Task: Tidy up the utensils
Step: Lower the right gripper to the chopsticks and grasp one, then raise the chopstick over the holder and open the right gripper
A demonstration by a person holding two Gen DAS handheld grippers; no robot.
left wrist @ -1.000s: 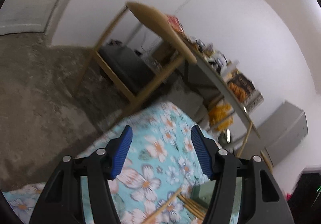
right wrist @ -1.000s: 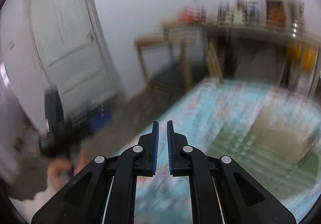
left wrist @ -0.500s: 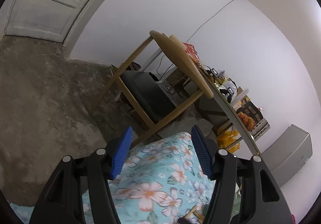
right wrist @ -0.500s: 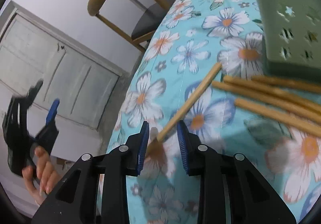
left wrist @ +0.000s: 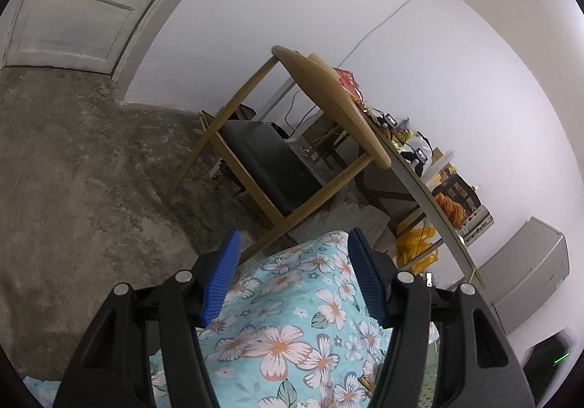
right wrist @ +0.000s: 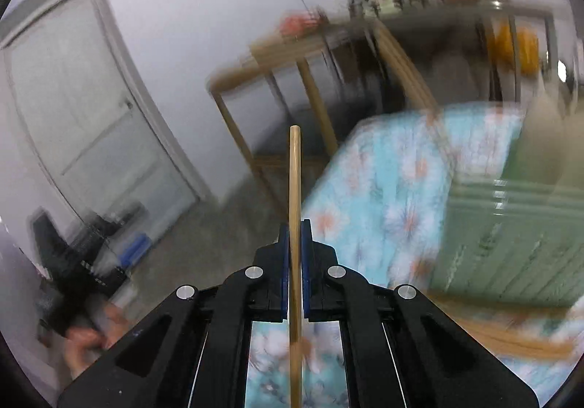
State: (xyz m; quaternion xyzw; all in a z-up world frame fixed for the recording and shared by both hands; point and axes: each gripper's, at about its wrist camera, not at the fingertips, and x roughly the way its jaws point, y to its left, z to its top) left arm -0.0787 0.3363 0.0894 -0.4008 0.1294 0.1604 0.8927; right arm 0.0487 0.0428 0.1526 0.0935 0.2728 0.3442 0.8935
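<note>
My right gripper (right wrist: 294, 225) is shut on a wooden chopstick (right wrist: 294, 174), which sticks up and forward from the jaws, lifted above the floral tablecloth (right wrist: 394, 196). A green perforated utensil holder (right wrist: 511, 236) stands on the table at the right, blurred. More wooden sticks (right wrist: 511, 342) lie blurred on the cloth at lower right. My left gripper (left wrist: 294, 263) is open and empty above the near corner of the floral tablecloth (left wrist: 292, 327). The ends of some sticks (left wrist: 367, 384) peek out by its right finger. The left gripper also shows in the right wrist view (right wrist: 73, 273), held in a hand.
A wooden chair (left wrist: 292, 152) with a black seat stands just beyond the table corner. A cluttered shelf (left wrist: 438, 189) runs along the white wall. A white door (right wrist: 73, 115) and bare concrete floor (left wrist: 73, 170) lie to the left.
My right gripper closed on one chopstick that lay on the cloth and lifted it, swinging upward fast. My left gripper stayed open and tilted up slightly.
</note>
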